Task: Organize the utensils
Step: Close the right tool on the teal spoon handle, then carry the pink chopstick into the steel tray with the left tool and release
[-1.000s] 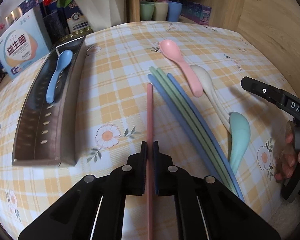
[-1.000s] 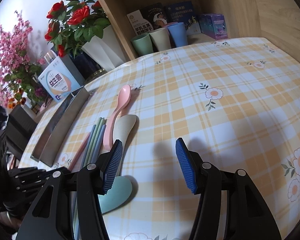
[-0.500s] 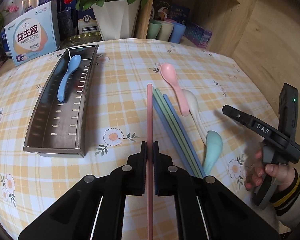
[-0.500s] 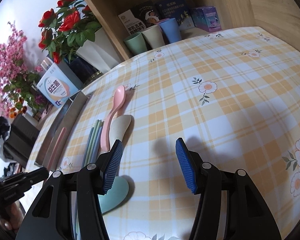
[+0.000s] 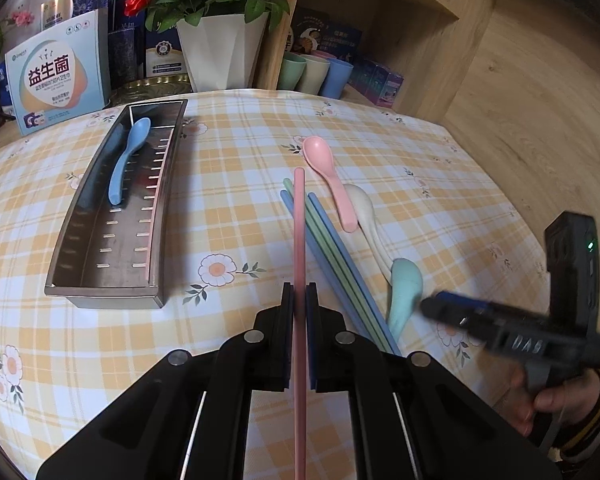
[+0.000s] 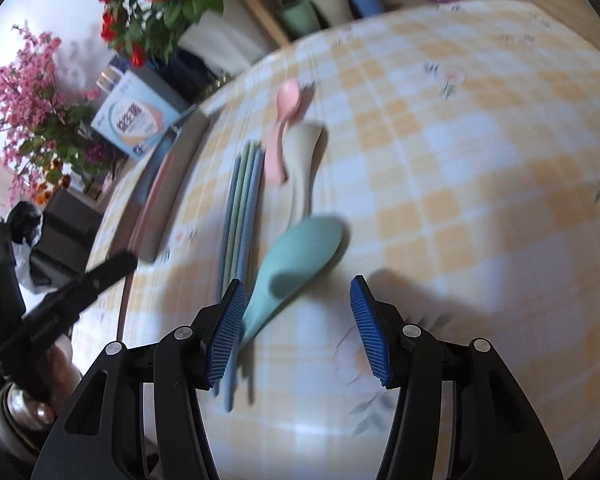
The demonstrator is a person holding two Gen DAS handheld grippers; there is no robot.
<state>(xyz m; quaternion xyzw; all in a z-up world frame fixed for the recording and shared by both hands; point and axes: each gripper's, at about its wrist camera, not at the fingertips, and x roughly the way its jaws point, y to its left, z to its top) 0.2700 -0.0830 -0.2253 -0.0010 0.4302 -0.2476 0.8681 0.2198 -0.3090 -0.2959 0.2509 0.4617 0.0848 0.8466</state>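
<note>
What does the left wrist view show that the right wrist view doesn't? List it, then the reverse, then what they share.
Left wrist only: the blue spoon lying inside the metal tray, and the left gripper shut on the pink chopstick.

Right wrist only: the pink blossom branches.

Both: the teal spoon, pink spoon, cream spoon, the blue and green chopsticks, and the open right gripper.

Daylight lit both views evenly and fairly brightly. The left wrist view was sharp, save the smeared right gripper (image 5: 440, 308) at its edge. The right wrist view was motion-blurred throughout, the tablecloth (image 6: 480, 160) washed pale, soft shadows lying below the teal spoon (image 6: 296, 264). Fisheye bending curved the steel tray (image 5: 60, 280), and dark vignetting rimmed the corners
</note>
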